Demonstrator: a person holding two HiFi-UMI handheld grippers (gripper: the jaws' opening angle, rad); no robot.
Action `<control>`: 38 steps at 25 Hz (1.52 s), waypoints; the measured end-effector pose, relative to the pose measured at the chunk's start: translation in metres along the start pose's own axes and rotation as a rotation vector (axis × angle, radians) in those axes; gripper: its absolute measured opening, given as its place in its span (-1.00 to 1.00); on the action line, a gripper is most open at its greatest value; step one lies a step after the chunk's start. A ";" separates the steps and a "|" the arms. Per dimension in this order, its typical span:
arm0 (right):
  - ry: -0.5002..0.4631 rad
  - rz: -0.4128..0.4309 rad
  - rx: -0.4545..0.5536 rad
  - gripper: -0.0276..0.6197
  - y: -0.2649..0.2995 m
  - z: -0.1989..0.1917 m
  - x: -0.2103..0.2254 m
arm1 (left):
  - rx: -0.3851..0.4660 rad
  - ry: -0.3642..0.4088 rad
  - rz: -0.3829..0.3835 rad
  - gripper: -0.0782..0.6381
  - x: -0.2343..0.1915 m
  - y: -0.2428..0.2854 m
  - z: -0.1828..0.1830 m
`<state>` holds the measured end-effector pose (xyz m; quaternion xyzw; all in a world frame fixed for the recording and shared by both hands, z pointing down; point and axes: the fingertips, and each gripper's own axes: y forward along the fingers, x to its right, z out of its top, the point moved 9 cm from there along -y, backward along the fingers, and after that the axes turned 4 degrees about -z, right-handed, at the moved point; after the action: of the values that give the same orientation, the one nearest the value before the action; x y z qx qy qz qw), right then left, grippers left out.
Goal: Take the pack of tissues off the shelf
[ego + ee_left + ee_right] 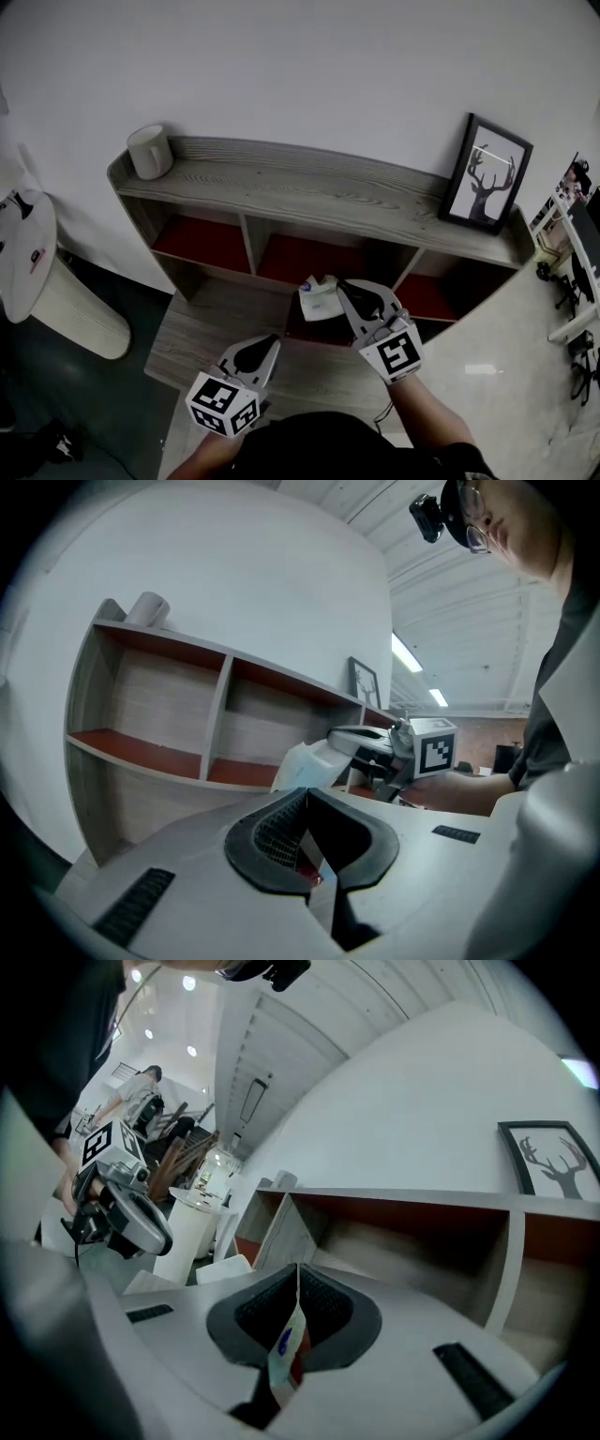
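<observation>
Tissue pack [285, 1352] pinched edge-on between 2 jaws, right gripper [298, 1272].

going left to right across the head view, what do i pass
round white table → mug on the shelf top → left gripper → pack of tissues → right gripper, shut on the pack → framed deer picture

One shelf [309, 187], one tissue pack [319, 301], one cup [150, 151], one framed picture [487, 176], two tongs [272, 341] [341, 283].
</observation>
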<state>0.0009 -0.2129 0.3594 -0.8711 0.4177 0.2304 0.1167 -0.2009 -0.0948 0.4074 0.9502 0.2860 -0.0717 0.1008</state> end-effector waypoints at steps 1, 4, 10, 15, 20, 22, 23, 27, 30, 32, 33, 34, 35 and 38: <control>0.002 -0.008 -0.003 -0.85 0.002 0.001 0.000 | 0.001 -0.001 -0.001 -0.74 -0.003 -0.003 0.000; -0.005 -0.032 -0.014 -0.85 0.008 0.006 -0.002 | 0.006 -0.005 -0.014 -0.74 -0.011 -0.010 -0.001; -0.028 -0.115 0.027 -0.85 0.022 0.033 0.008 | 0.011 0.001 -0.027 -0.74 -0.029 -0.029 -0.002; -0.204 -0.221 0.105 -0.86 0.025 0.068 0.016 | 0.026 -0.012 -0.013 -0.74 -0.047 -0.042 -0.004; -0.198 -0.180 -0.083 -0.86 0.026 0.015 -0.008 | 0.028 -0.027 -0.034 -0.74 -0.052 -0.041 -0.007; -0.166 -0.168 -0.107 -0.86 0.018 0.002 -0.017 | 0.029 -0.025 -0.043 -0.74 -0.055 -0.038 -0.005; -0.141 -0.170 -0.124 -0.86 0.012 -0.004 -0.020 | 0.029 -0.026 -0.044 -0.74 -0.057 -0.036 -0.005; 0.004 -0.225 -0.182 -0.86 -0.012 -0.033 -0.018 | 0.019 -0.039 -0.058 -0.74 -0.060 -0.026 -0.007; 0.040 -0.227 -0.177 -0.86 -0.035 -0.033 -0.020 | 0.011 -0.047 -0.075 -0.74 -0.057 -0.017 -0.009; 0.066 -0.216 -0.180 -0.86 -0.043 -0.034 -0.022 | 0.007 -0.051 -0.083 -0.74 -0.056 -0.011 -0.010; 0.082 -0.210 -0.183 -0.85 -0.045 -0.035 -0.021 | 0.006 -0.052 -0.088 -0.74 -0.055 -0.007 -0.010; 0.098 -0.198 -0.189 -0.85 -0.046 -0.037 -0.021 | 0.004 -0.053 -0.095 -0.74 -0.054 -0.004 -0.010; 0.113 -0.181 -0.206 -0.85 -0.045 -0.039 -0.021 | 0.002 -0.055 -0.101 -0.74 -0.052 -0.001 -0.011; 0.174 -0.140 -0.304 -0.65 -0.039 -0.052 -0.024 | -0.001 -0.058 -0.115 -0.74 -0.046 0.007 -0.012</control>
<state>0.0341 -0.1929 0.4173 -0.9223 0.3249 0.2058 -0.0370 -0.2343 -0.1217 0.4286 0.9296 0.3373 -0.1049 0.1052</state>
